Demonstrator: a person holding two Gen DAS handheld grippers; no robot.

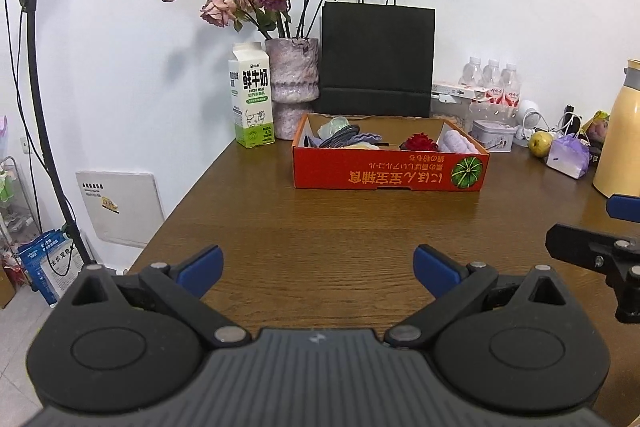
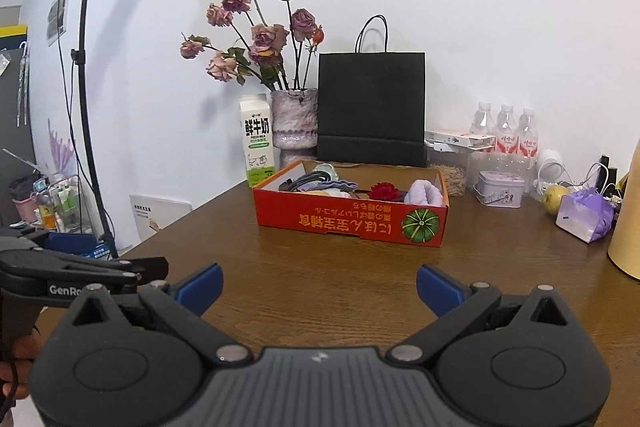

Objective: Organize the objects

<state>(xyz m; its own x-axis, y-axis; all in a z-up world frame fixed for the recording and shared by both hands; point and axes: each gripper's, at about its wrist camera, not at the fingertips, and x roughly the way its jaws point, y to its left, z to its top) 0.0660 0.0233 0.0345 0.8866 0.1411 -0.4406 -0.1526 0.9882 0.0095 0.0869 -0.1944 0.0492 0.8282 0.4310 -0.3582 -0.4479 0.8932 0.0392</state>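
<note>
An orange cardboard box [image 1: 390,169] [image 2: 352,223] stands on the brown wooden table [image 1: 320,227] [image 2: 320,267]. It holds a red flower [image 1: 420,143] [image 2: 384,191], a folded lilac cloth [image 1: 458,143] [image 2: 424,194], a dark cable bundle [image 1: 340,139] [image 2: 304,182] and other small items. My left gripper [image 1: 318,269] is open and empty over the near table, well short of the box. My right gripper [image 2: 319,287] is open and empty too, beside the left one, whose side shows at left [image 2: 80,267].
A milk carton [image 1: 251,97] [image 2: 258,141], a vase of dried roses [image 1: 292,87] [image 2: 294,123] and a black paper bag [image 1: 378,61] [image 2: 371,109] stand behind the box. Water bottles [image 1: 492,77], a tin [image 1: 494,135], an apple [image 1: 540,143], a purple pack [image 1: 568,157] and a yellow jug [image 1: 622,131] fill the right.
</note>
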